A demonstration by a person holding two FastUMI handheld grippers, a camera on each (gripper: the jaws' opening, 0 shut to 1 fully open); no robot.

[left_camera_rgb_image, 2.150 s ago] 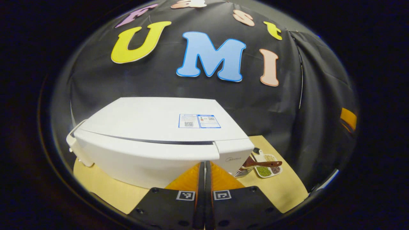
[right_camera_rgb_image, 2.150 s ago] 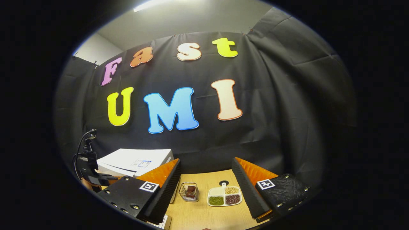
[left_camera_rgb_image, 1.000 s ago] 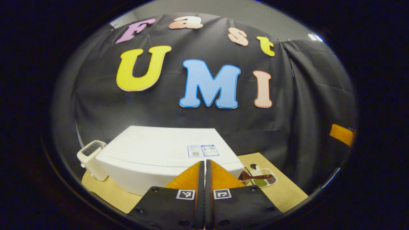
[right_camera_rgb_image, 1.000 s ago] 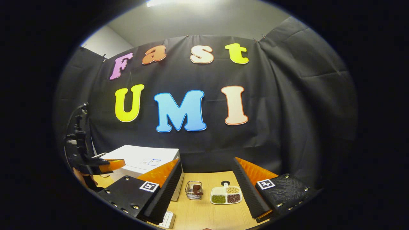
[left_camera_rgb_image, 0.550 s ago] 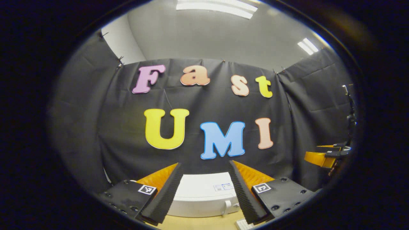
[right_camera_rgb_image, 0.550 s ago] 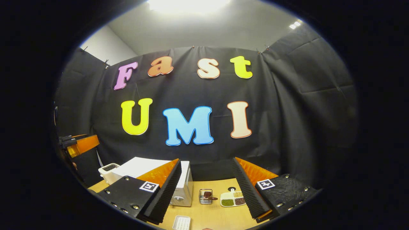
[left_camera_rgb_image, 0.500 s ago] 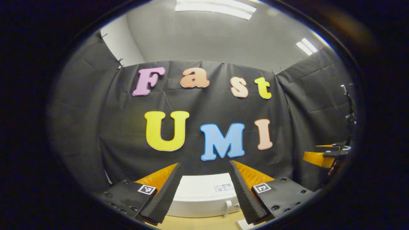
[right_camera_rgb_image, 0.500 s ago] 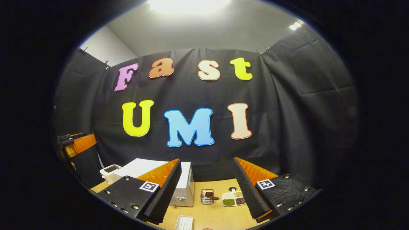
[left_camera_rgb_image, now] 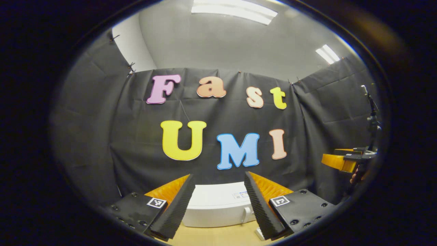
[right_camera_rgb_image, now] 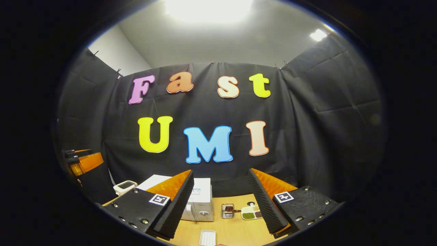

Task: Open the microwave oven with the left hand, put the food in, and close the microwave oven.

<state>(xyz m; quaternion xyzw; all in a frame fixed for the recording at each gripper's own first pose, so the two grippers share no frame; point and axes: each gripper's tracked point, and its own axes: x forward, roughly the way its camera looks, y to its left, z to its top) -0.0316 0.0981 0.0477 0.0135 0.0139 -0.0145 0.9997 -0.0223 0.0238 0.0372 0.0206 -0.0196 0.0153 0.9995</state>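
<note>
In the left gripper view the left claw (left_camera_rgb_image: 218, 201) is held up with its two fingers spread wide apart and nothing between them; through the gap shows the white microwave oven (left_camera_rgb_image: 218, 210), standing on the pale wooden surface (left_camera_rgb_image: 218, 235) against the black cloth wall, its door closed and a small handle (left_camera_rgb_image: 245, 214) on the front near its right end. At the far right of that view the right claw (left_camera_rgb_image: 336, 161) hangs in the air, held by a hand (left_camera_rgb_image: 358, 176) below it. In the right gripper view the right claw (right_camera_rgb_image: 220, 201) is likewise spread apart and empty, raised well above the surface (right_camera_rgb_image: 235, 232). Between its fingers, farther off, the microwave oven (right_camera_rgb_image: 199, 201) stands at the left with its door shut and a round knob low on its front. Just right of it sits a small wire basket (right_camera_rgb_image: 227, 210) with something brown in it, and beside that a white divided dish (right_camera_rgb_image: 251, 212) holding green, dark and pale grains. A small white tray (right_camera_rgb_image: 207, 237) lies at the near edge of the surface, and a white toaster (right_camera_rgb_image: 125, 186) stands to the left of the microwave oven. At the far left edge of this view the left claw (right_camera_rgb_image: 83, 160) is held in the air, well apart from the microwave oven.
</note>
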